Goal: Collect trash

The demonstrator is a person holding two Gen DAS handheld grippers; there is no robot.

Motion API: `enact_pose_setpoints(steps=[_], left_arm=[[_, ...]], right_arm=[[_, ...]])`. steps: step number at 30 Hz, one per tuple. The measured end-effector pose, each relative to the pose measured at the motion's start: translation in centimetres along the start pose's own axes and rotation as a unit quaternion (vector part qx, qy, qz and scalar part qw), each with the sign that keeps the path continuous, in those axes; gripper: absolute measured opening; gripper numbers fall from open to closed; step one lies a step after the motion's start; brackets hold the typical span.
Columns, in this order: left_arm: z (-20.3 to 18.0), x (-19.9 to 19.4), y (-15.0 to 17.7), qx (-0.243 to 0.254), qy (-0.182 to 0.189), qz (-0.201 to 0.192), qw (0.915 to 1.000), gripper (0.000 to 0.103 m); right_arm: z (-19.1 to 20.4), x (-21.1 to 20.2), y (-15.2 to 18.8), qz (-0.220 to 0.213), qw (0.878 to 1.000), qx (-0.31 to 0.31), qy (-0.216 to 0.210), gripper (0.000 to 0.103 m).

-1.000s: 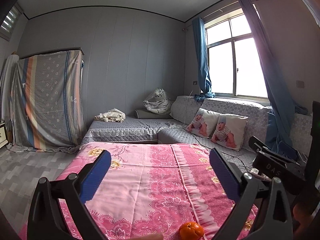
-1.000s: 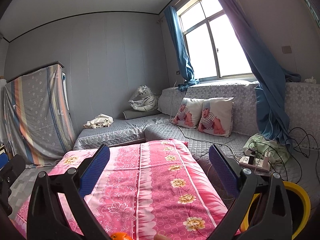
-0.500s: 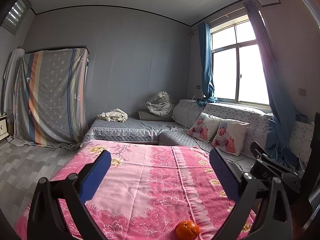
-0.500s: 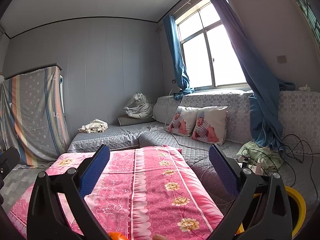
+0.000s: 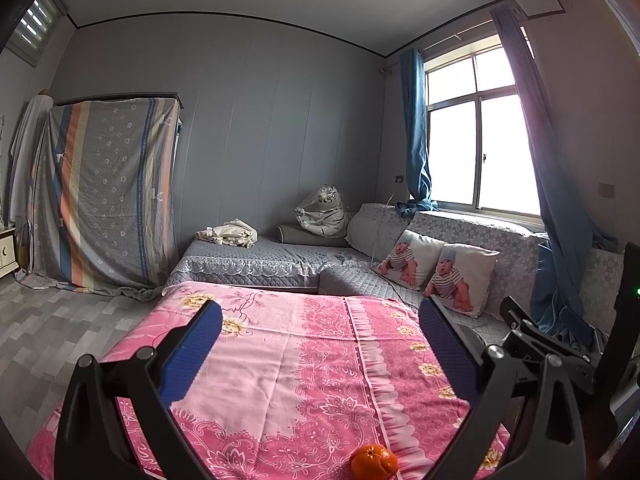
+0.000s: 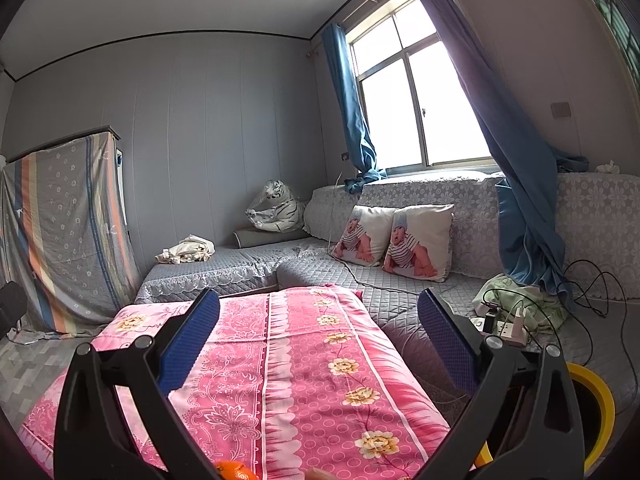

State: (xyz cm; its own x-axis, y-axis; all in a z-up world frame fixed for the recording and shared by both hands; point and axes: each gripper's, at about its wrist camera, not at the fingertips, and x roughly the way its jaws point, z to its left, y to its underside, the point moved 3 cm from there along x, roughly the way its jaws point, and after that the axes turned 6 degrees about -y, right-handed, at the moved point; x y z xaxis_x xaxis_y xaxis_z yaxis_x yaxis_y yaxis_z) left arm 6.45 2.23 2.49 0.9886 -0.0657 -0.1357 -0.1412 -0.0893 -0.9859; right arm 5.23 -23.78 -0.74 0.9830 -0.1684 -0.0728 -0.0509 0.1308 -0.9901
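Observation:
An orange tangerine (image 5: 374,461) lies near the front edge of a table under a pink floral cloth (image 5: 288,368). My left gripper (image 5: 320,352) is open above the cloth, and the fruit sits below and between its blue pads. My right gripper (image 6: 318,350) is also open over the same pink cloth (image 6: 304,360), nothing between its fingers. In the right wrist view only the top of the tangerine (image 6: 234,471) shows at the bottom edge. A yellow-rimmed bin (image 6: 596,412) stands low at the right, partly hidden by the right finger.
A grey quilted corner sofa (image 5: 260,260) runs behind the table, with two baby-print cushions (image 6: 416,242), a plush tiger (image 5: 322,212) and a bundle of cloth (image 5: 228,234). A power strip with cables (image 6: 506,326) lies on the right seat. The other gripper's black body (image 5: 560,344) is at the right.
Both cameras have tilted upward and drawn back a little, so more ceiling and floor show. The tangerine sits slightly higher in the left view. Both grippers stay open.

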Motion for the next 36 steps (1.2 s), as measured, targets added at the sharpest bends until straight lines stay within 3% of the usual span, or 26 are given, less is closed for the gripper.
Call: enact_pose_setpoints(steps=[36], left_arm=[[-0.19, -0.36, 0.13, -0.004, 0.004, 0.005, 1.0000, 0.095]], right_arm=[[-0.34, 0.07, 0.82, 0.011, 1.000, 0.010, 0.002, 0.095]])
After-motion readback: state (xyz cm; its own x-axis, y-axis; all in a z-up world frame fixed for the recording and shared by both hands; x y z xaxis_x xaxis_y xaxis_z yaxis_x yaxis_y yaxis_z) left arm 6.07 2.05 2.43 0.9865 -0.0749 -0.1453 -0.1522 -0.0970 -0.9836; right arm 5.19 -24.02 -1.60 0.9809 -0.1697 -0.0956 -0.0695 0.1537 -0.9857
